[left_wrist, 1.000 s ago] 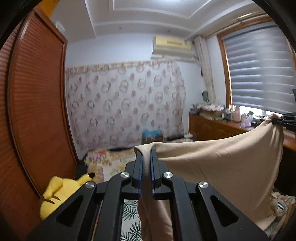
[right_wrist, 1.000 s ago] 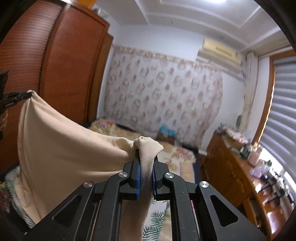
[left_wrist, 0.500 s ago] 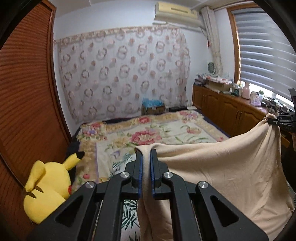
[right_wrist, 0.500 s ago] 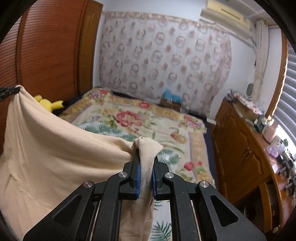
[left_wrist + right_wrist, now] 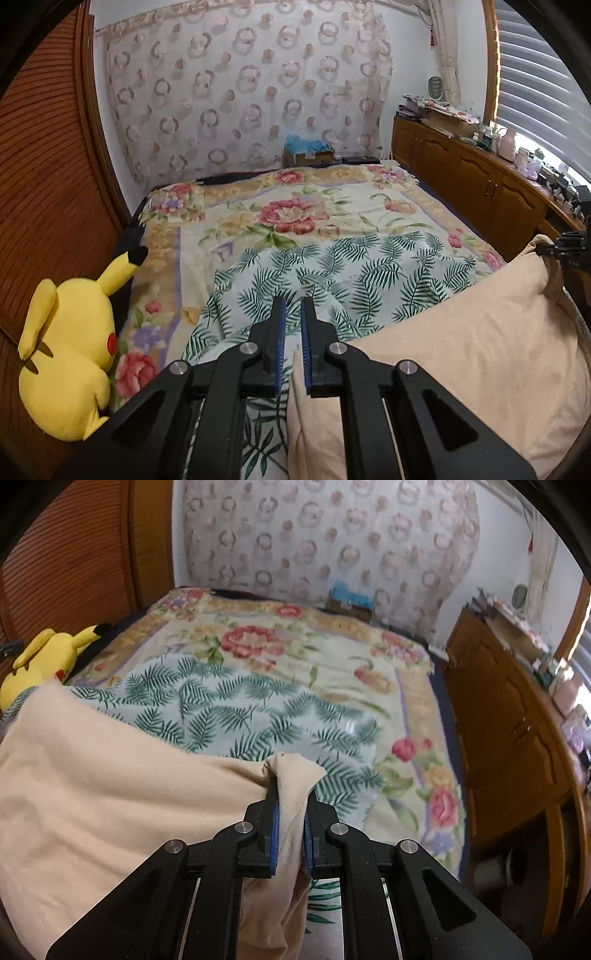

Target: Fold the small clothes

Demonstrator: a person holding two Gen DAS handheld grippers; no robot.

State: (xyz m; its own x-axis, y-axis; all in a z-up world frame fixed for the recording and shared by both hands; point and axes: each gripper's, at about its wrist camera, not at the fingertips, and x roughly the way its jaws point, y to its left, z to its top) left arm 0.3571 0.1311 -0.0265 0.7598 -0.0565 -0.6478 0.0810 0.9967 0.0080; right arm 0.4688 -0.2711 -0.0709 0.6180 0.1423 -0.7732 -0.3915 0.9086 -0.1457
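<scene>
Over bed (image 5: 332,206), beige garment (image 5: 461,350) hangs spread between two grippers, lower part sagging toward palm-leaf sheet (image 5: 332,273).
Left gripper (image 5: 291,347): fingers nearly closed, pinching garment corner low between pads; cloth edge visible only at finger base.
Right gripper (image 5: 291,812): fingers closed on bunched opposite corner.
Judgement: two-corner hold keeps cloth taut and flat, for laying on sheet before first fold.
Yellow plush toy (image 5: 70,354) at bed's edge by wardrobe, well apart.
Writing, brands: none legible.
</scene>
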